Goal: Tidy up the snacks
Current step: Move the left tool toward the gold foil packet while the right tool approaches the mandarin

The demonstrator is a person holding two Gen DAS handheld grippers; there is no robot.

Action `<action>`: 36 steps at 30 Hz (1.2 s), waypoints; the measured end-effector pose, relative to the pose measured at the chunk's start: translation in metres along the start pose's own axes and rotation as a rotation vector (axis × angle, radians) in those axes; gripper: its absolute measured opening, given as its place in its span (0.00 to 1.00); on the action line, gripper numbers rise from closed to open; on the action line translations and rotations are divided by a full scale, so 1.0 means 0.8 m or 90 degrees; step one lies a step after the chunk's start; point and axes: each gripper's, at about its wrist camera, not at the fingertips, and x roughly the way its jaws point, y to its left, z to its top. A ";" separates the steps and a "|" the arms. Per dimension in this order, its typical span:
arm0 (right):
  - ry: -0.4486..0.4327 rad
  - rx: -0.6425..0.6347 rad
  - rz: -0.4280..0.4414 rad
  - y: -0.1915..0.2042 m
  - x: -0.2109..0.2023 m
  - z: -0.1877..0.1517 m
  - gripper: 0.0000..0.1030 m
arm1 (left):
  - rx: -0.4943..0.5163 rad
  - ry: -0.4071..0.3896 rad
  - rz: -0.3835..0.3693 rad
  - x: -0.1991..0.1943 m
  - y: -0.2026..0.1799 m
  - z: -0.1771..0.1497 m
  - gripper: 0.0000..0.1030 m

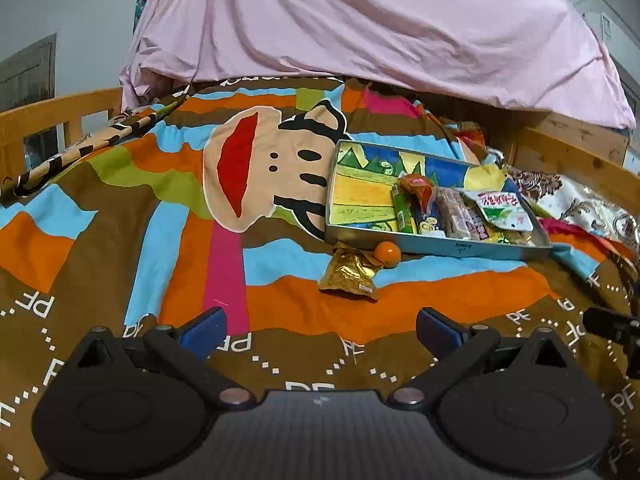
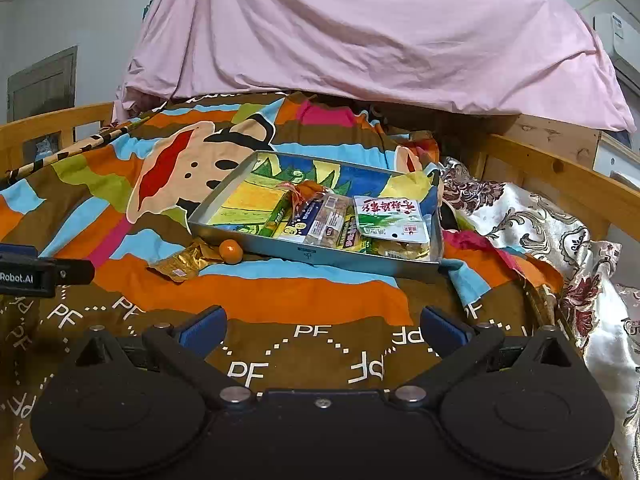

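Beside the tray [image 2: 280, 246], gold packet [image 2: 182, 263] lies lengthwise toward it; both grippers [image 1: 320, 328] [image 2: 322, 328] spread

- Left wrist view sits low over the cartoon bedspread [image 1: 168, 216], facing the pink sheet [image 1: 360, 24], tin tray [image 1: 440, 246] ahead-right.
- Right wrist view looks likewise, tin tray [image 2: 304, 254] nearer centre.
- Both share tray, bedspread, sheet.

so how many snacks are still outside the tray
2: a gold foil packet on the bedspread just in front of the tray, and a small orange beside it, against the tray's front wall. Others could be hidden among the folds.
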 end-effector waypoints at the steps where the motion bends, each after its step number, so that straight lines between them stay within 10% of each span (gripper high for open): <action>1: -0.001 0.001 0.001 0.000 0.000 0.000 0.99 | 0.005 0.000 0.003 0.000 -0.001 -0.001 1.00; 36: -0.037 0.000 0.104 0.025 0.050 0.020 1.00 | 0.070 -0.024 0.178 0.028 0.022 0.034 1.00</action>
